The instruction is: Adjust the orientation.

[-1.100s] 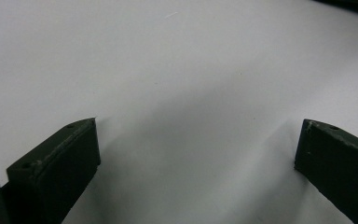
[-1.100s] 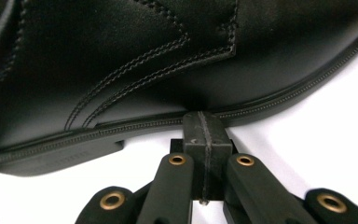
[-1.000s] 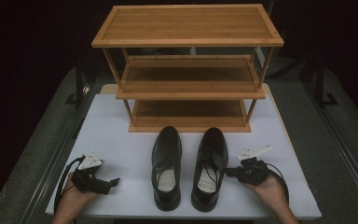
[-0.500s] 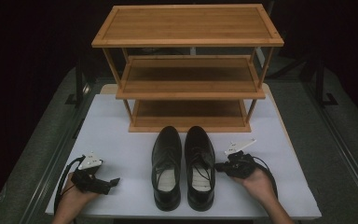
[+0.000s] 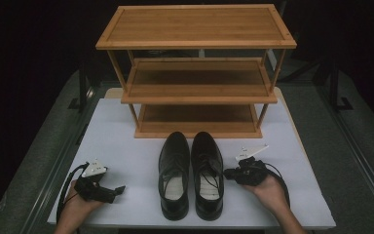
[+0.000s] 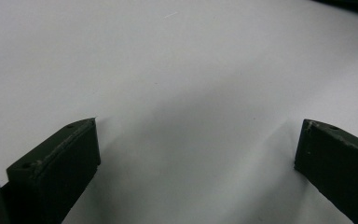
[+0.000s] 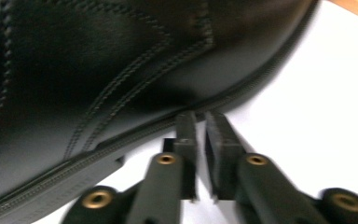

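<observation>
Two black leather lace-up shoes stand side by side, toes toward the rack, on the white table top (image 5: 126,146): the left shoe (image 5: 174,173) and the right shoe (image 5: 207,170). My right gripper (image 5: 227,173) lies level at the right shoe's outer side. In the right gripper view its jaws (image 7: 200,140) point at the sole edge of that shoe (image 7: 98,70). They have just been opening, and a narrow gap with nothing in it shows between them. My left gripper (image 5: 119,189) rests at the front left, jaws wide apart (image 6: 196,154) over bare table.
A three-tier bamboo shoe rack (image 5: 197,83) stands at the back of the table, its shelves bare. Dark floor and metal rails flank the table on both sides. White table surface lies free between the left gripper and the shoes.
The right shoe has slid left and straightened, and now stands close beside the left shoe. My right gripper moved left with it. The left gripper has stayed put.
</observation>
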{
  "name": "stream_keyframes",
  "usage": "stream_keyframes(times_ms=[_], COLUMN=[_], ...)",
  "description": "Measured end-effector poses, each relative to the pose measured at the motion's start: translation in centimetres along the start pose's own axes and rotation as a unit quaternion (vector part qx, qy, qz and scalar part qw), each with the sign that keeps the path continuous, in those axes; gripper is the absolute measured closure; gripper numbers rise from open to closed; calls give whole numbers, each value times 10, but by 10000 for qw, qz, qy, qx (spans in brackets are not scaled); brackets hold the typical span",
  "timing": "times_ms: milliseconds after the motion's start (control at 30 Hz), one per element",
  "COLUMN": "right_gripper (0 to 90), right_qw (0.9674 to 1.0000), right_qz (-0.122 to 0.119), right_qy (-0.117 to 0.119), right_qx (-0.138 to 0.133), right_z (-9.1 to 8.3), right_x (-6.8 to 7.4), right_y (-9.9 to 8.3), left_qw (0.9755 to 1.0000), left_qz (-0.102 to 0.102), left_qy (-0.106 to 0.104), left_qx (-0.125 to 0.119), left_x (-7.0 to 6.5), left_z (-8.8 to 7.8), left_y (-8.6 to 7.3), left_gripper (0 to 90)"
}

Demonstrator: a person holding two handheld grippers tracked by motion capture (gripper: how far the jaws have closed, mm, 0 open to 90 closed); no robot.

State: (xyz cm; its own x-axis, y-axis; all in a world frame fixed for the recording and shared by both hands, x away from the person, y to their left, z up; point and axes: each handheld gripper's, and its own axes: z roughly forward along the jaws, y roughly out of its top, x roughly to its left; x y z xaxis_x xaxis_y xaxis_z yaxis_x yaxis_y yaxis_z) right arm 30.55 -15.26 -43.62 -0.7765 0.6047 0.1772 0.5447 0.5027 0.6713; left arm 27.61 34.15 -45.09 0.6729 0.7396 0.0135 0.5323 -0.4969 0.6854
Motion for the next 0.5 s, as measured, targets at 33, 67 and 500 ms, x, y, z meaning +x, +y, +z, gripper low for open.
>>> stream_keyframes(times_ms=[33, 67, 500], right_gripper=[775, 742, 456], right_qw=[10000, 9999, 9960], right_qz=[58, 98, 500], right_qy=[-14, -44, -168], right_qx=[-29, -66, -727], right_z=[-2, -4, -34], right_x=[-1, -3, -12], right_y=[-1, -2, -14], left_qw=[10000, 10000, 9999], left_qz=[0, 0, -104], left_qy=[-1, -1, -51], left_qx=[-1, 1, -55], left_x=[0, 0, 0], left_z=[0, 0, -2], left_y=[0, 0, 1], left_gripper=[0, 0, 0])
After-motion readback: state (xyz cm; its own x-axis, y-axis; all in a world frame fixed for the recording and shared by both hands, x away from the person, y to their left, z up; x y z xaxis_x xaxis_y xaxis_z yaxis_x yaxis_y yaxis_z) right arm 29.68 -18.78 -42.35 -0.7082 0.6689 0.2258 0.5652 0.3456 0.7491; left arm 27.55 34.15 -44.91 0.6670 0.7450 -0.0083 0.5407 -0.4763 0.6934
